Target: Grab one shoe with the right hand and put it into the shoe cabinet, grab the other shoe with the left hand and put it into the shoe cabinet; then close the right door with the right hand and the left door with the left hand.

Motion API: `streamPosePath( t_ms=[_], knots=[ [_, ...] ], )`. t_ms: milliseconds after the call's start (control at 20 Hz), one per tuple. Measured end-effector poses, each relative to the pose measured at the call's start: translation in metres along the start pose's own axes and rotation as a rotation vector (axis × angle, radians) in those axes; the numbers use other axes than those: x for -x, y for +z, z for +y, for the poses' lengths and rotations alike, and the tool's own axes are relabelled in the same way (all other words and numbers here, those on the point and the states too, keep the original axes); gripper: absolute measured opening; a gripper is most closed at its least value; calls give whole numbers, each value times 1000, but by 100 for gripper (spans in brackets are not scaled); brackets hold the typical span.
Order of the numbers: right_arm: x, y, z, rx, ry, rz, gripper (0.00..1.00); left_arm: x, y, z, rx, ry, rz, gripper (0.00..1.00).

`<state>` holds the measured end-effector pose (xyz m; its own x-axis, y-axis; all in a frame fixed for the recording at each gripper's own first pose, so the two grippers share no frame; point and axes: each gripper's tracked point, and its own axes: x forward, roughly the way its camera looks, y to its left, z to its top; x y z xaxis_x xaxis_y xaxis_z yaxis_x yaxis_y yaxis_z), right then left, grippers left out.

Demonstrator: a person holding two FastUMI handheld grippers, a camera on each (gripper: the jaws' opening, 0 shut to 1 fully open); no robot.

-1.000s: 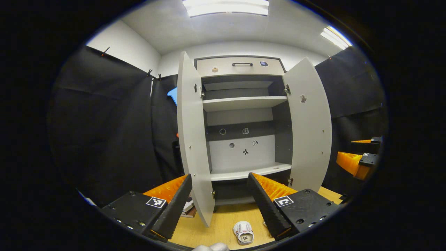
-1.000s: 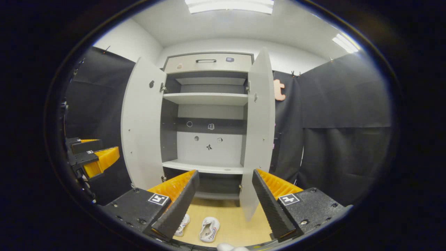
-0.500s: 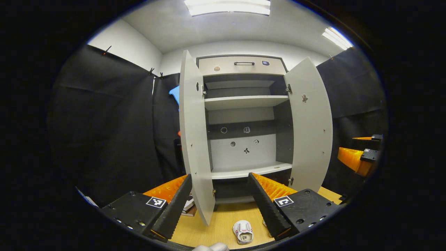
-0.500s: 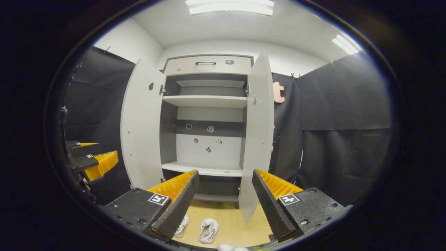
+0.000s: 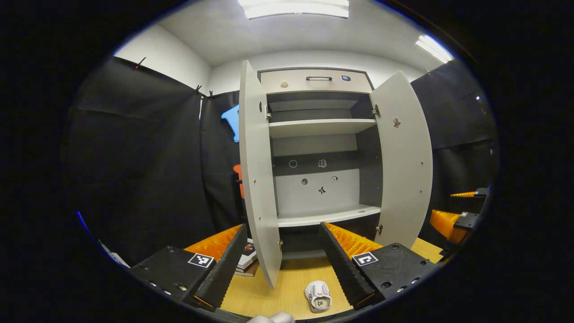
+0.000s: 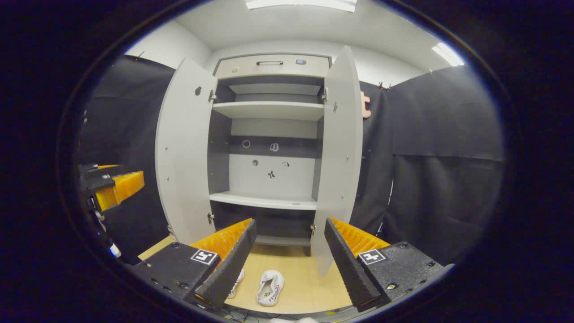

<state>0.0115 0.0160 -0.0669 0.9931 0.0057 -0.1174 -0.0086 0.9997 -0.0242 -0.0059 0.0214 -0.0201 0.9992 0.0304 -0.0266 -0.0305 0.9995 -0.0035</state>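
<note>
A tall grey shoe cabinet (image 5: 320, 134) (image 6: 269, 134) stands with both doors swung wide and its shelves bare. Two small white shoes lie on the wooden floor in front of it. In the right gripper view one shoe (image 6: 270, 287) lies in full sight and the other shoe (image 6: 234, 282) is half hidden behind a finger. The left gripper view shows one shoe (image 5: 318, 296) low down. My left gripper (image 5: 282, 258) is open, held well above the floor, nothing between its fingers. My right gripper (image 6: 287, 255) is open too, also above the shoes. Each gripper appears at the edge of the other's view (image 5: 455, 215) (image 6: 110, 186).
The left door (image 5: 258, 179) and right door (image 6: 338, 157) jut out toward me. A stack of books (image 5: 247, 261) lies on the floor by the left door. Black cloth walls close in on both sides.
Both views have tilted slightly down, so the cabinet sits higher in the right gripper view and more floor shows. The shoes have not moved. Both grippers stay open.
</note>
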Motion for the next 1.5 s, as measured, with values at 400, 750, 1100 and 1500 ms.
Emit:
streamPosePath(
  t_ms=[400, 750, 1100, 1500],
  knots=[
    [-25, -191, 41, -42, 61, 379, 97, -4, -29, 12, -29, 0, 54, 100],
    [-75, -311, 81, -99, 123, 598, 93, -9, -36, 20, -42, 41, 83, 96],
    [-132, -357, 95, -77, 139, 657, 90, -20, -45, 22, -62, 66, 108, 100],
    [-190, -382, 105, -80, 131, 674, 82, -32, -56, 31, -66, 115, 145, 96]
  ],
)
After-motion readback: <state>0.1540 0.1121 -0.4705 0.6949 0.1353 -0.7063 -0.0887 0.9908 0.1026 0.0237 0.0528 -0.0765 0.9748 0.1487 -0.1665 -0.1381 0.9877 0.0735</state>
